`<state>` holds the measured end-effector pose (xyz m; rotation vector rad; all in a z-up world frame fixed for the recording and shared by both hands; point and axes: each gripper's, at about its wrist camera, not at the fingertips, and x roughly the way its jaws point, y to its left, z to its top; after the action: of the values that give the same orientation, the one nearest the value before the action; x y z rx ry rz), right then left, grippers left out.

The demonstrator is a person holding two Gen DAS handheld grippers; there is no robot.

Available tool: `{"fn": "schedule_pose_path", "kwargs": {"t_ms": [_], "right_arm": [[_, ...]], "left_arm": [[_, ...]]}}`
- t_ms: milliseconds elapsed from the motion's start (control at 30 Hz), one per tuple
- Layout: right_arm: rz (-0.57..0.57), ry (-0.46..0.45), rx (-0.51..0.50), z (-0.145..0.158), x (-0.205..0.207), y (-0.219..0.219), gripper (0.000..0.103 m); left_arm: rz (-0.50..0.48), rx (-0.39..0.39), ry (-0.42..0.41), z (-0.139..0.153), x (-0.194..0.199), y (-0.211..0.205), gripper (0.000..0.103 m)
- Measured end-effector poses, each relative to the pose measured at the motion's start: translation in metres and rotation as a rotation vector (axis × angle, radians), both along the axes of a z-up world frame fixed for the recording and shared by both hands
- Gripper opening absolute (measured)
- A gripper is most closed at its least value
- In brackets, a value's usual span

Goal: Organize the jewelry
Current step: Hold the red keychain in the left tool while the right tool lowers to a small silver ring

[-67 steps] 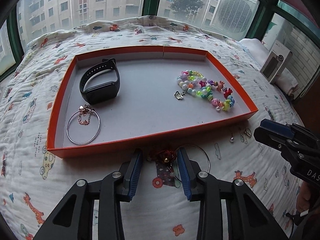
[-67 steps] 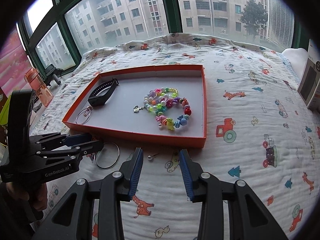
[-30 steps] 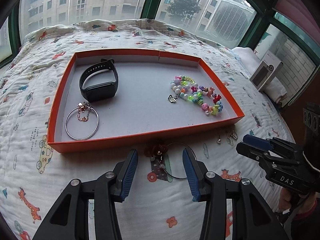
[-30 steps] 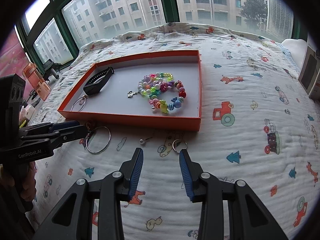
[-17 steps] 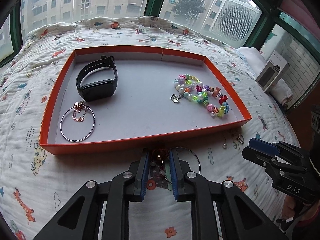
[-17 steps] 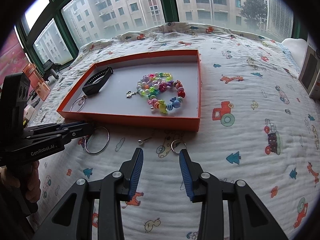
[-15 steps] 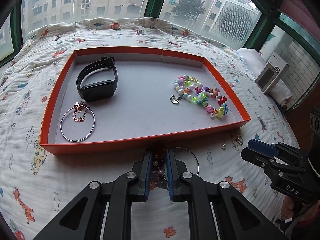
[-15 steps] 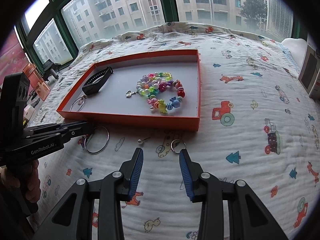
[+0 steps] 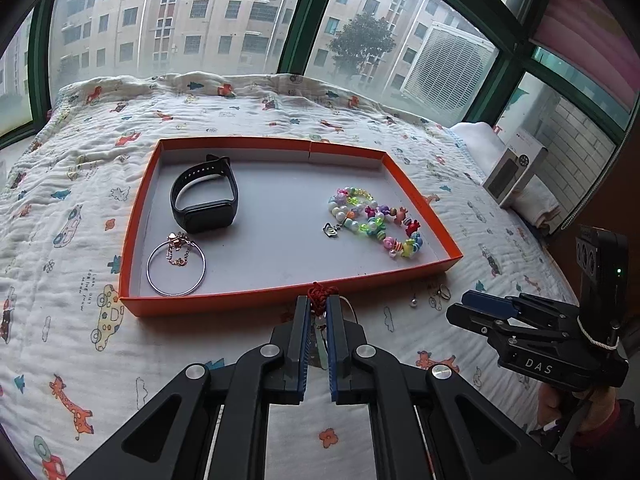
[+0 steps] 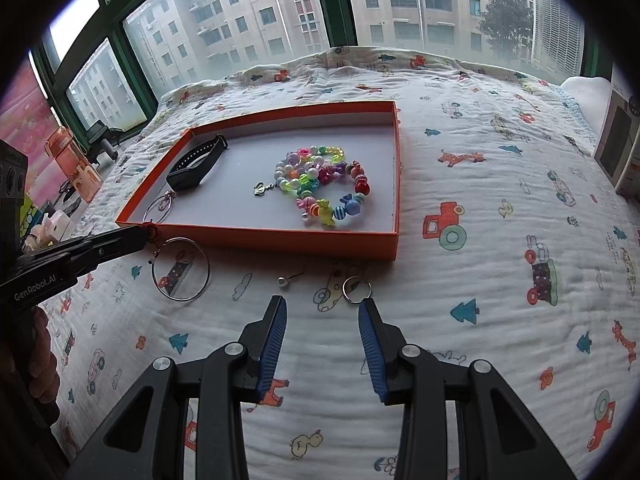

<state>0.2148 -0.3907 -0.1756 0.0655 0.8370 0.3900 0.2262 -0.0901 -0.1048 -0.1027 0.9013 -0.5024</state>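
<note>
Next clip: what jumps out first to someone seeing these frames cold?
The orange tray in the middle of the cartoon-print quilt, holding a black smartwatch, a silver bangle and a heap of colourful beads. Just in front of it, the left gripper is shut on the red knot of a second bangle.
</note>
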Motion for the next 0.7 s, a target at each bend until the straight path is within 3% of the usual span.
{"fn": "schedule_pose_path", "kwargs": {"t_ms": [133, 400, 700], "right_arm": [[-0.002, 0.003, 0.003, 0.0, -0.001, 0.0, 0.041], [-0.003, 0.001, 0.0, 0.0, -0.001, -0.001, 0.041], [0.004, 0.006, 0.0, -0.002, -0.001, 0.001, 0.041]], "left_arm": [[-0.01, -0.056, 0.005, 0.006, -0.004, 0.009, 0.007], [0.0, 0.009, -0.004, 0.006, -0.006, 0.015, 0.006], [-0.018, 0.059, 0.089, -0.021, 0.007, 0.012, 0.01]]}}
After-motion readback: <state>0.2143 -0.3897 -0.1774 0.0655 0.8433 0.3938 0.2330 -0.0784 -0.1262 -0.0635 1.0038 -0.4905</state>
